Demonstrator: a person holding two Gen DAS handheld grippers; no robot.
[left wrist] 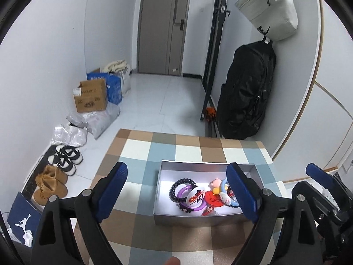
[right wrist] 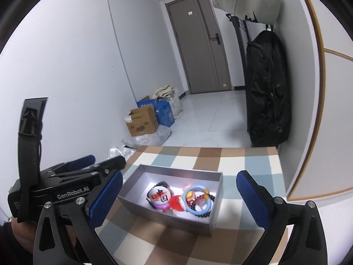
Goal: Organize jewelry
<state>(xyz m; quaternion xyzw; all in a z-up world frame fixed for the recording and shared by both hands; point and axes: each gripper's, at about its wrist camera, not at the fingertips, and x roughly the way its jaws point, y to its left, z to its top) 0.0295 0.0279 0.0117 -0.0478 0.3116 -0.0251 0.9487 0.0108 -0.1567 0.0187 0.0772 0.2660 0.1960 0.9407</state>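
While both my grippers hover above the checked bench [left wrist: 141, 152], their fingers spread wide and hold nothing.
Jewelry sits in the grey box [left wrist: 198, 217]: black bead bracelet [left wrist: 174, 188], purple ring [left wrist: 199, 207], blue ring [right wrist: 190, 208], round badge [right wrist: 160, 195]. My left gripper [left wrist: 177, 193] frames the box; my right gripper [right wrist: 179, 201] does too. Shoes [left wrist: 66, 159], cardboard boxes [left wrist: 91, 97] and a black backpack [left wrist: 247, 90] stand around.

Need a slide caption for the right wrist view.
Open right gripper above a grey box of bracelets and badges on a checked tablecloth.
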